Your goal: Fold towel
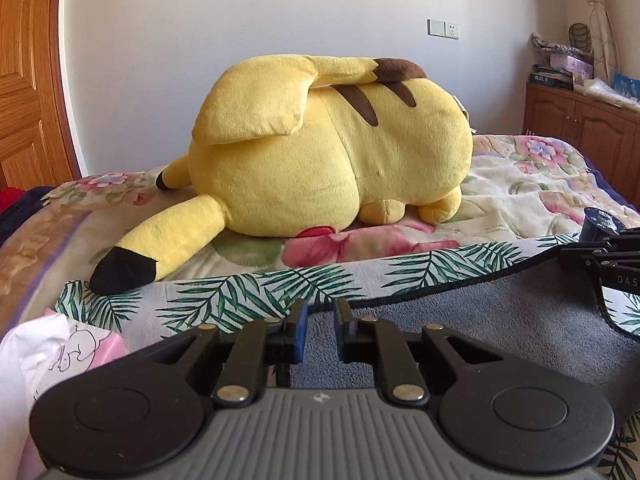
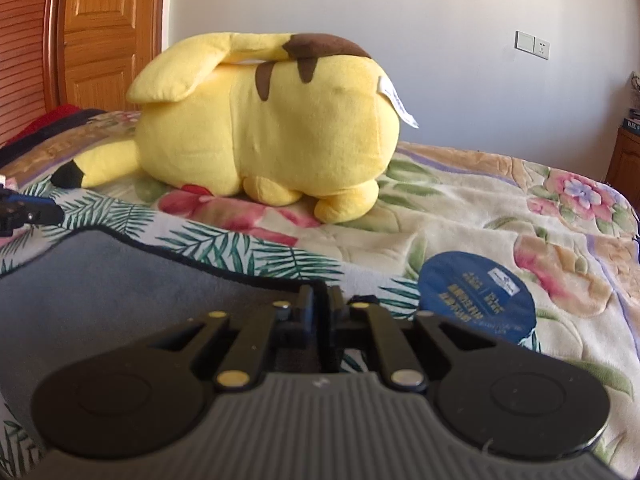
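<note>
The towel [image 1: 480, 320] lies on the bed, doubled over so its grey side faces up, with the palm-leaf print showing along the far border [image 2: 224, 244]. My left gripper [image 1: 320, 308] sits low at the fold's left end, shut on the dark hem that runs in between its fingers. In the right wrist view it [image 2: 60, 214] comes to a closed point at the left edge. At the fold's right end my right gripper [image 2: 323, 292] has its jaws slightly parted, with the hem in the narrow gap. It also reaches in from the right [image 1: 568, 258].
A big yellow plush toy [image 1: 328, 148] lies on the floral bedspread [image 2: 500, 208] just beyond the towel. A round blue printed disc [image 2: 476, 296] rests right of my right gripper. White-pink cloth [image 1: 48, 356] is bunched at left. A wooden door [image 1: 24, 80] and cabinet [image 1: 580, 128] flank the bed.
</note>
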The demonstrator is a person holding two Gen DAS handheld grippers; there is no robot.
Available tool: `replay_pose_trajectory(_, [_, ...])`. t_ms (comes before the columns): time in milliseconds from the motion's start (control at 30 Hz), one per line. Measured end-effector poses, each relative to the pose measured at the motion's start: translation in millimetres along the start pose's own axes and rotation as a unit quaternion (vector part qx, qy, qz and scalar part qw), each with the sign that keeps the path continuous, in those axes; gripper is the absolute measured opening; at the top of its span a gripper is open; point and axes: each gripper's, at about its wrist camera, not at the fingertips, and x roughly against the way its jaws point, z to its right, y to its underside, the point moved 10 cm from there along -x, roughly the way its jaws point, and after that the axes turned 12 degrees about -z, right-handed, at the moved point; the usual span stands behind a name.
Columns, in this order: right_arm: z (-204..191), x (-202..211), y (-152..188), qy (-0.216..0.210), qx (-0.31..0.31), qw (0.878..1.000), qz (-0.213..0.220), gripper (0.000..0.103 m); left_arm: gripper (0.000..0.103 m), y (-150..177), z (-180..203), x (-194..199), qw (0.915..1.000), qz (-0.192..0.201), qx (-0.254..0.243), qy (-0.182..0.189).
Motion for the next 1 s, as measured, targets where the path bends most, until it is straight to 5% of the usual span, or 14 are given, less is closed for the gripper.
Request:
replay_pose_trajectory(100, [-1,4,-4,0.001,-0.001,1.0,0.008,0.042,0.012,2,-2,2,1.0,0.0,0.004,-0.001])
replay_pose_trajectory(367, [-8,31,-10,-0.024,-0.012,1.0,0.013,0.046,0.048,5,4,30,0.9999,0.004,0.006,0.01])
replay_pose_trajectory(500, [-13,53,-11,-0.03,-0.02,0.999,0.014,0.058,0.065,5,7,55,0.9999,0.007,0.01,0.011])
replay_pose_trajectory(600, [-17,72,-13,-0.033,-0.025,0.999,0.015,0.061,0.066,1,10,77,0.9999,0.01,0.008,0.011])
replay_pose_trajectory(733, [-21,100,-20,-0.023,-0.018,0.999,0.024,0.084,0.068,-5,12,107,0.9999,0.014,0.007,0.008])
replay_pose_trajectory(867, [-24,126,-28,-0.029,-0.03,0.999,0.033,0.088,0.076,-14,13,138,0.9997,0.026,0.002,0.003])
replay_pose_trajectory(1000, [-30,150,-35,-0.032,-0.03,0.998,0.046,0.103,0.082,-20,14,167,0.9993,0.037,0.001,0.006])
